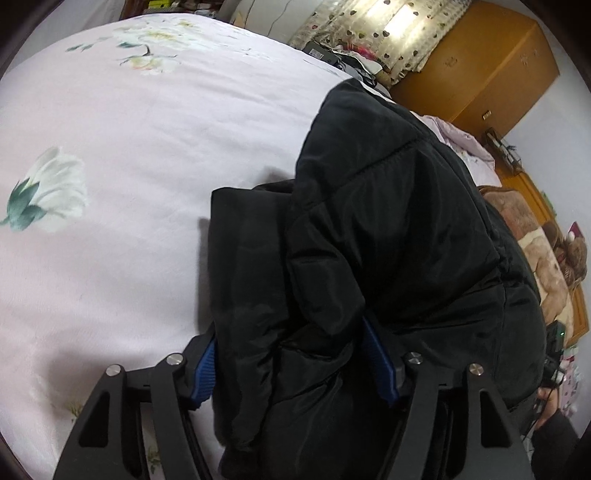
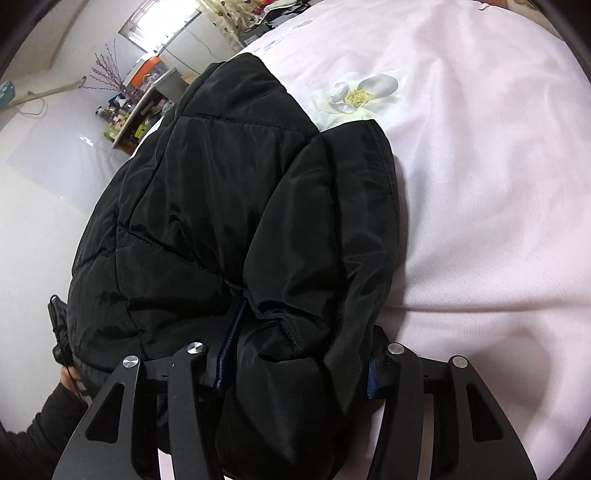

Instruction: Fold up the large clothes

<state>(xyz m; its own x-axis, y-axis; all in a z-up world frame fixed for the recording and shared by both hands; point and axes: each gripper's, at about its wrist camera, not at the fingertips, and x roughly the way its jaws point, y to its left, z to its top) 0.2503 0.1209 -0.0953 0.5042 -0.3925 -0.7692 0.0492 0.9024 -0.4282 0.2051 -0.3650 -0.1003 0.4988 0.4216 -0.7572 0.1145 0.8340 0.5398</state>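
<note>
A black padded jacket (image 1: pixel 388 229) lies bunched on a pale pink floral bedspread (image 1: pixel 129 129). My left gripper (image 1: pixel 291 343) has its blue-padded fingers (image 1: pixel 378 362) closed around a thick fold of the jacket's edge. In the right wrist view the same jacket (image 2: pixel 221 192) fills the middle. My right gripper (image 2: pixel 295 350) is closed on another thick fold of it, one blue pad (image 2: pixel 229 343) pressed into the fabric. The fingertips of both grippers are hidden in the cloth.
The bedspread (image 2: pixel 480 184) spreads wide beside the jacket. A wooden wardrobe (image 1: pixel 480 74) and curtained window (image 1: pixel 388 29) stand beyond the bed. A brown blanket (image 1: pixel 546 269) lies at the right. A cluttered shelf (image 2: pixel 136 107) stands by the white wall.
</note>
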